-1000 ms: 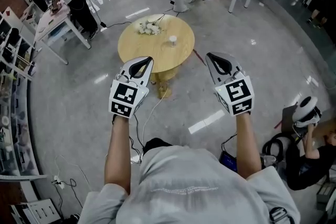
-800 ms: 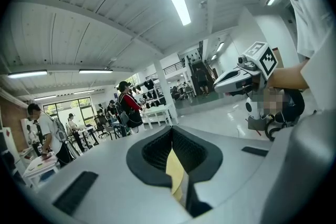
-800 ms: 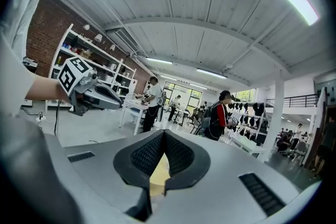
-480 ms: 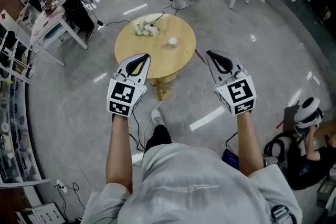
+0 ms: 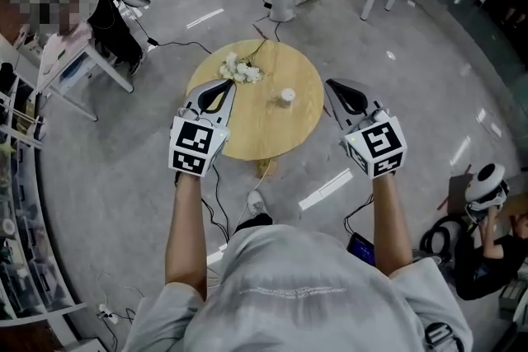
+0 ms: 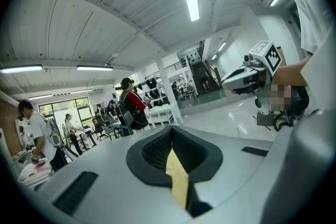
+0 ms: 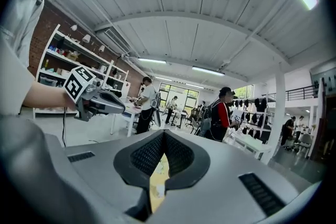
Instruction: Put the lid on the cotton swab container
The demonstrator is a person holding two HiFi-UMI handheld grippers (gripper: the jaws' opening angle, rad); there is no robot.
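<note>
Near round table point(image 5: 264, 132) with container point(image 5: 287, 96), left tool point(image 5: 219, 88) closed empty, right tool point(image 5: 337, 88) likewise

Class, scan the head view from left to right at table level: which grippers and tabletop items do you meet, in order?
Left gripper, white flowers, small white container, right gripper.

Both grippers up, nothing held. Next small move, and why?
Probably step in and lower the right gripper toward the cotton swab container on the round table. That gripper and the left gripper are shut and empty, held high off the table. No separate lid can be made out.
</note>
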